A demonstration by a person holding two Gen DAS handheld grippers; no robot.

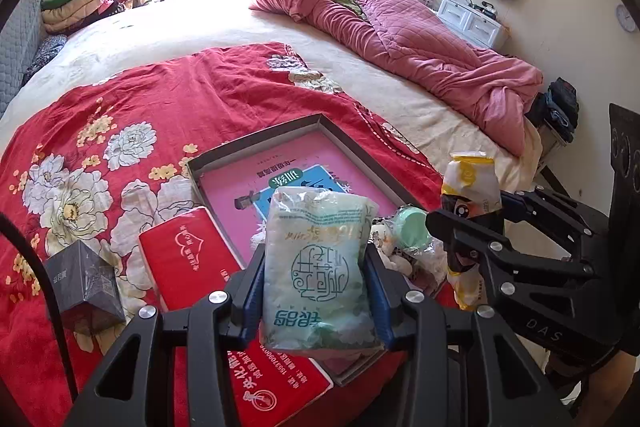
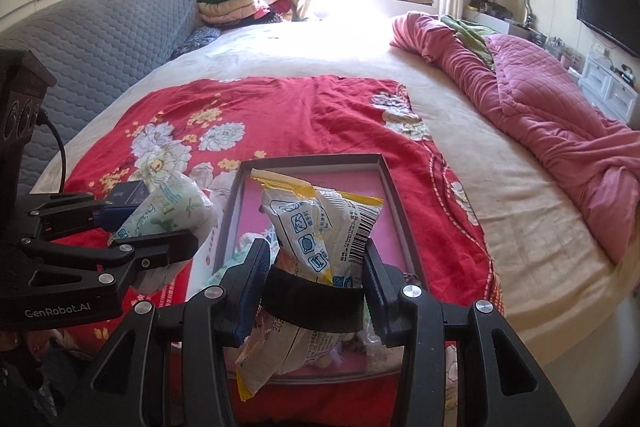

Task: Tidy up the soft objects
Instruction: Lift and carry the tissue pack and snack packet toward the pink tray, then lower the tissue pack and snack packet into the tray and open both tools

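Pale green plastic tissue pack (image 1: 320, 267) is clamped in the left gripper (image 1: 316, 291) above a grey shallow tray (image 1: 256, 141); the right gripper (image 2: 312, 275) squeezes a yellow-white crinkly snack bag (image 2: 320, 223) over it.

Spread over the near part of the bed (image 2: 304, 67): a floral sheet (image 1: 168, 95). On that sheet, a shallow tray (image 1: 276, 135); left of it, touching, a flat packet (image 1: 184, 259); farther left, a small box (image 1: 86, 285). Along the bed's right side, a bunched quilt (image 1: 416, 47).
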